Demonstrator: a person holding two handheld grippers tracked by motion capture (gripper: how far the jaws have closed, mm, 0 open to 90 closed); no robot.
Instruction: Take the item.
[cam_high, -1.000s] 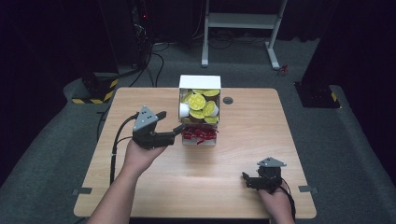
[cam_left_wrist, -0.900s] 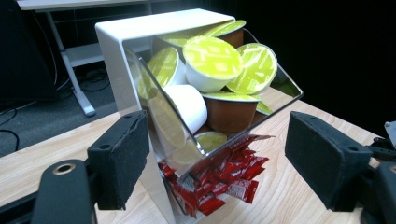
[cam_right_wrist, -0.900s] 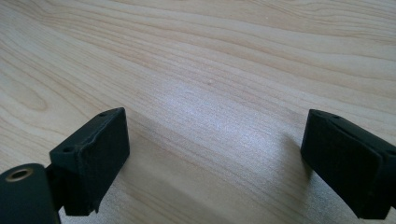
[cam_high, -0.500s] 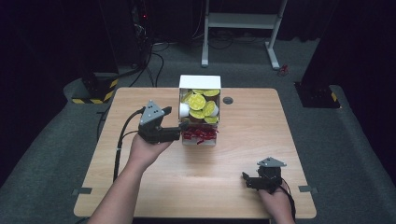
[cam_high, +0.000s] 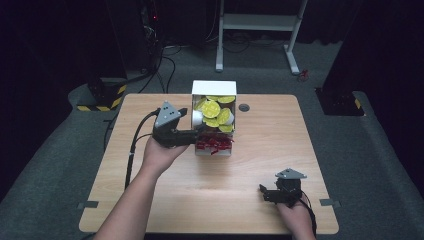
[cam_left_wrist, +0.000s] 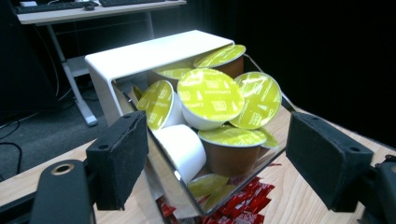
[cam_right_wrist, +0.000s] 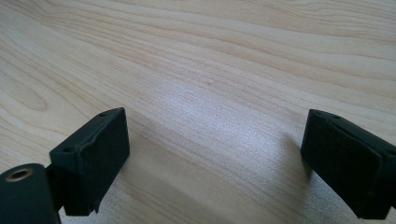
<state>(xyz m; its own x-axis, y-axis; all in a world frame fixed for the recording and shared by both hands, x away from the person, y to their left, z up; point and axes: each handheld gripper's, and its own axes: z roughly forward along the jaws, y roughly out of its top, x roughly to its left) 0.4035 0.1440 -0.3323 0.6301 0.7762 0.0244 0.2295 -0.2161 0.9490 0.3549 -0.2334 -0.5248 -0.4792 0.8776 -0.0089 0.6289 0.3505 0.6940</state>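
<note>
The box (cam_high: 214, 89), white and open-fronted, stands near the far edge of the table (cam_high: 250, 170), about midway along it. Yellow-lidded capsules (cam_high: 214, 110) fill its upper part, and red sachets (cam_high: 214, 144) lie in the bottom, at the front. The left gripper (cam_high: 196, 134) is at the box's left front corner, above the table. In the left gripper view its jaws stand apart on either side of the capsule heap (cam_left_wrist: 210, 112), the pads clear of the capsules and pinching nothing; one white capsule (cam_left_wrist: 183, 148) lies on its side just beyond the left pad. The right gripper (cam_high: 264, 192) rests near the table's near right corner, well apart from the box. Its jaws are spread wide over bare wood (cam_right_wrist: 210, 93), holding nothing.
</note>
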